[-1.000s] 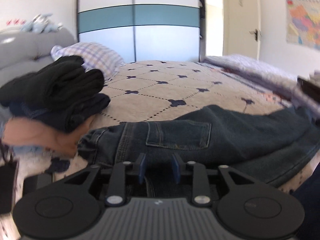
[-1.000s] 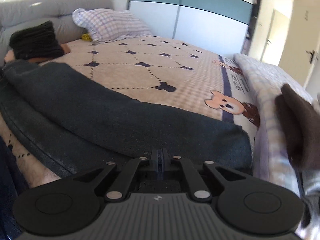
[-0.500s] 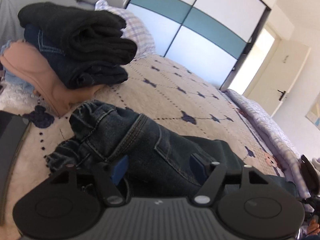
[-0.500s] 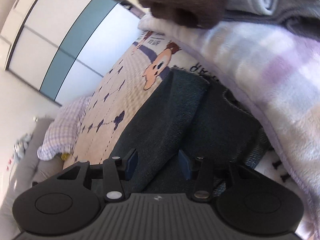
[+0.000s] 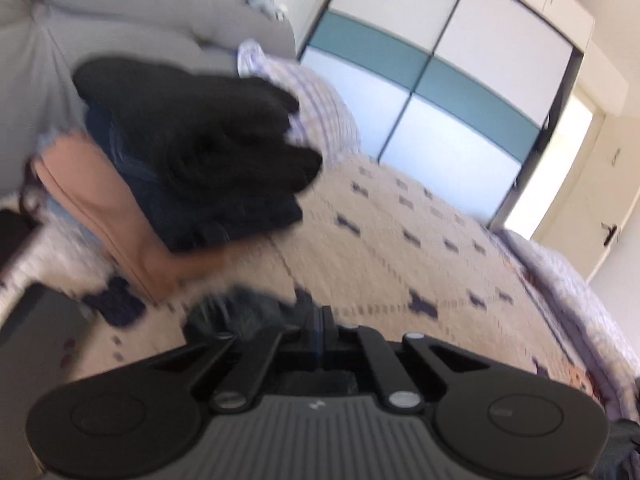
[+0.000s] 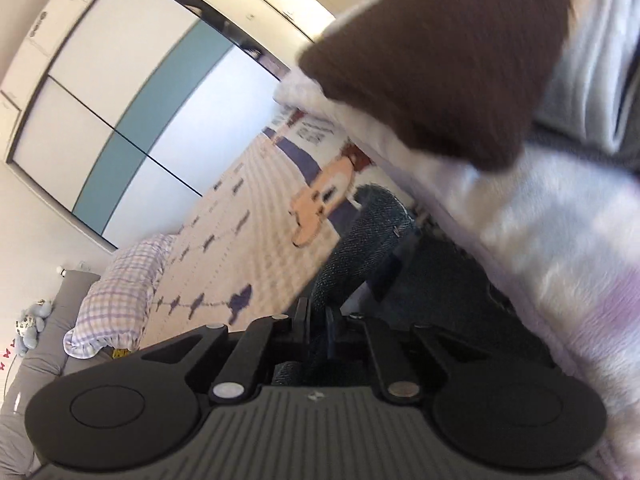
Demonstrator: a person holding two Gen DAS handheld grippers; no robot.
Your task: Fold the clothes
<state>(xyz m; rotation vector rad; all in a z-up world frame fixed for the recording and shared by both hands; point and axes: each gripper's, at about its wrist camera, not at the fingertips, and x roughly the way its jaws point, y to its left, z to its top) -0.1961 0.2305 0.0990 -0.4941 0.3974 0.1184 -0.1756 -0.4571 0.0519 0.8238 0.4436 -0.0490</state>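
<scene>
Jeans (image 6: 360, 248) rough denim cloth, bedspread (image 5: 400, 264) quilted matt fabric, wardrobe (image 5: 440, 92) smooth glossy.

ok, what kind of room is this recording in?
A bedroom, almost certainly: a bed with a patterned quilt, a checked pillow by the grey padded headboard, and a sliding-door wardrobe along the far wall. Folded clothes are stacked on the bed.

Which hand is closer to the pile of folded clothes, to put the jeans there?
Probably left. The left gripper, jaws just closed, faces the folded pile close ahead. The right gripper, just closed on the jeans, shows only the blanket nearby.
</scene>
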